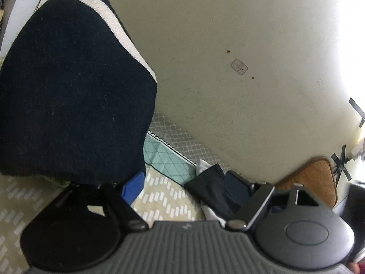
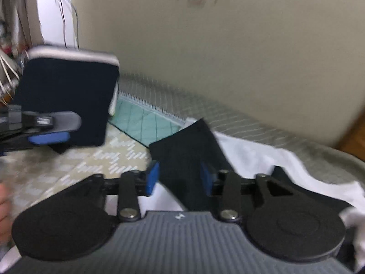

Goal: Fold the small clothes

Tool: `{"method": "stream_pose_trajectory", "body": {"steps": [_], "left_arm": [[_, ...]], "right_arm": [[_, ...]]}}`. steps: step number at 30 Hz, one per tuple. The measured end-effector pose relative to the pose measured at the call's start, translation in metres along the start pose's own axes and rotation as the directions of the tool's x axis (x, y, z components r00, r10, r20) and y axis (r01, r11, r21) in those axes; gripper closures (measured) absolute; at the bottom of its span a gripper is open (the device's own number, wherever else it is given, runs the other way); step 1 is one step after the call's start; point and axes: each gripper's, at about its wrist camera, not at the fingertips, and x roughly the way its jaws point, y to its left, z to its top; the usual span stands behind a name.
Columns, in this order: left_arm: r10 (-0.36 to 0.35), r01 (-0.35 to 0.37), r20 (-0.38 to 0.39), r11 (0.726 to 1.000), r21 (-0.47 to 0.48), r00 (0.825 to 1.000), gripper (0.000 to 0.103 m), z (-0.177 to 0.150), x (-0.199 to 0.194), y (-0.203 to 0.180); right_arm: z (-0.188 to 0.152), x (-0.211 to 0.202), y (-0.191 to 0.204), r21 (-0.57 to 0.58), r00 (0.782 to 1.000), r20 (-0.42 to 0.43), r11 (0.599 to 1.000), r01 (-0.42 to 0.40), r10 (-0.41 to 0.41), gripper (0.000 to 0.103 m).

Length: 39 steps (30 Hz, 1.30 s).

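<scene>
Right wrist view shows the right gripper [image 2: 179, 179] with its blue pads spread apart, straddling a small dark cloth [image 2: 187, 155] that lies on a white garment [image 2: 255, 157] on the patterned mat [image 2: 75, 162]; the pads are at either side of the cloth's near end, and I cannot tell whether they touch it. The cloth's long axis runs away from this gripper, up and slightly right toward the wall [image 2: 228, 45], so the jaws sit across its width. Off to the left, the left gripper [image 2: 49, 129] is clamped on a navy garment [image 2: 66, 100] with a white band along its top edge, holding it lifted clear of the mat. Left wrist view agrees: the navy garment [image 1: 73, 96] hangs large just ahead of the left gripper [image 1: 134, 187], covering most of the near pad, while the dark cloth [image 1: 209, 187] sits to the right, near the other finger. Judging by this, the fold of the navy piece looks well along, and the dark cloth is the next item. The right gripper is plainly the nearer one, already lined up over the cloth's near end; a straight closing pinch there would probably catch it, though it might also pick up the white garment underneath.
</scene>
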Motion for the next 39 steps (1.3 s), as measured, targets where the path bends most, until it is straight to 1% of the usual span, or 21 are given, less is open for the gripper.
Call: {"method": "stream_pose_trajectory", "body": {"steps": [1, 3, 5, 6, 10, 13, 15, 17, 19, 21, 22, 23, 25, 27, 29, 31, 32, 35, 37, 38, 39], "left_arm": [[-0.006, 0.006, -0.008, 1.000, -0.003, 1.000, 0.023, 0.001, 0.001, 0.001], [-0.016, 0.016, -0.020, 1.000, -0.008, 1.000, 0.023, 0.001, 0.001, 0.002], [-0.024, 0.024, -0.024, 1.000, -0.013, 0.999, 0.023, 0.002, 0.000, 0.003], [-0.029, 0.029, -0.026, 0.999, -0.017, 0.999, 0.023, 0.002, -0.001, 0.003], [-0.047, 0.047, -0.036, 0.999, -0.022, 0.998, 0.021, 0.000, -0.002, 0.002], [-0.046, 0.046, -0.034, 0.999, -0.009, 0.998, 0.021, -0.001, -0.002, -0.001], [-0.038, 0.038, -0.037, 0.999, -0.001, 0.999, 0.021, -0.003, 0.000, -0.003], [-0.034, 0.034, -0.049, 0.999, 0.007, 0.998, 0.021, -0.004, 0.002, -0.004], [-0.024, 0.025, -0.055, 1.000, 0.019, 0.998, 0.021, -0.005, 0.004, -0.006], [-0.020, 0.021, -0.053, 0.999, 0.025, 0.998, 0.021, -0.005, 0.003, -0.007], [-0.019, 0.020, -0.051, 0.999, 0.026, 0.999, 0.020, -0.005, 0.003, -0.007], [-0.016, 0.017, -0.049, 0.999, 0.028, 0.999, 0.020, -0.005, 0.003, -0.007], [-0.006, 0.007, -0.051, 0.999, 0.032, 0.999, 0.019, -0.007, 0.005, -0.007], [0.002, 0.000, -0.060, 0.999, 0.036, 0.998, 0.019, -0.008, 0.008, -0.008], [0.005, -0.002, -0.066, 0.999, 0.046, 0.998, 0.019, -0.009, 0.009, -0.009], [0.010, -0.006, -0.063, 0.998, 0.060, 0.998, 0.019, -0.011, 0.010, -0.012], [0.010, -0.006, -0.062, 0.998, 0.064, 0.998, 0.019, -0.011, 0.010, -0.012], [0.009, -0.005, -0.064, 0.998, 0.063, 0.998, 0.019, -0.010, 0.011, -0.010], [0.005, -0.001, -0.066, 0.998, 0.063, 0.998, 0.019, -0.009, 0.009, -0.009], [0.007, -0.003, -0.066, 0.998, 0.064, 0.998, 0.019, -0.009, 0.009, -0.009], [0.008, -0.004, -0.069, 0.998, 0.065, 0.998, 0.019, -0.009, 0.010, -0.008]], "right_arm": [[0.001, 0.014, 0.000, 0.003, 0.999, -0.031, 1.000, 0.013, -0.013, 0.049], [0.001, 0.038, -0.006, 0.032, 0.995, -0.095, 0.999, 0.030, -0.027, 0.053], [0.006, 0.035, -0.012, 0.128, 0.997, -0.073, 0.992, 0.016, -0.007, 0.098], [0.007, 0.029, -0.019, 0.187, 0.998, -0.055, 0.982, 0.005, 0.006, 0.100], [0.005, -0.027, -0.048, 0.431, 0.988, 0.139, 0.894, -0.125, 0.071, 0.100], [-0.015, -0.068, -0.073, 0.546, 0.973, 0.232, 0.827, -0.132, 0.003, 0.100], [-0.037, -0.080, -0.088, 0.600, 0.981, 0.185, 0.797, -0.066, -0.058, 0.099], [-0.060, -0.078, -0.096, 0.609, 0.994, 0.052, 0.792, 0.046, -0.098, 0.095], [-0.082, -0.079, -0.102, 0.618, 0.992, -0.048, 0.776, 0.124, -0.120, 0.093], [-0.097, -0.095, -0.110, 0.651, 0.996, -0.035, 0.754, 0.085, -0.082, 0.089], [-0.099, -0.105, -0.112, 0.658, 0.997, -0.007, 0.750, 0.065, -0.081, 0.077], [-0.097, -0.118, -0.110, 0.654, 0.994, 0.033, 0.754, 0.058, -0.105, 0.061], [-0.091, -0.141, -0.106, 0.618, 0.977, 0.109, 0.782, 0.078, -0.183, 0.052], [-0.081, -0.155, -0.099, 0.551, 0.956, 0.164, 0.826, 0.118, -0.245, 0.052], [-0.073, -0.160, -0.093, 0.497, 0.946, 0.206, 0.859, 0.118, -0.249, 0.053], [-0.067, -0.149, -0.090, 0.465, 0.957, 0.202, 0.880, 0.094, -0.209, 0.056], [-0.066, -0.140, -0.092, 0.464, 0.965, 0.183, 0.882, 0.083, -0.187, 0.061], [-0.066, -0.089, -0.089, 0.494, 0.992, 0.074, 0.868, 0.056, -0.107, 0.078], [-0.070, -0.053, -0.079, 0.495, 1.000, -0.005, 0.869, 0.007, -0.005, 0.078], [-0.071, -0.048, -0.062, 0.422, 0.998, 0.040, 0.906, 0.028, -0.049, 0.076], [-0.067, -0.044, -0.046, 0.328, 0.995, 0.036, 0.942, 0.075, -0.092, 0.075]]}}
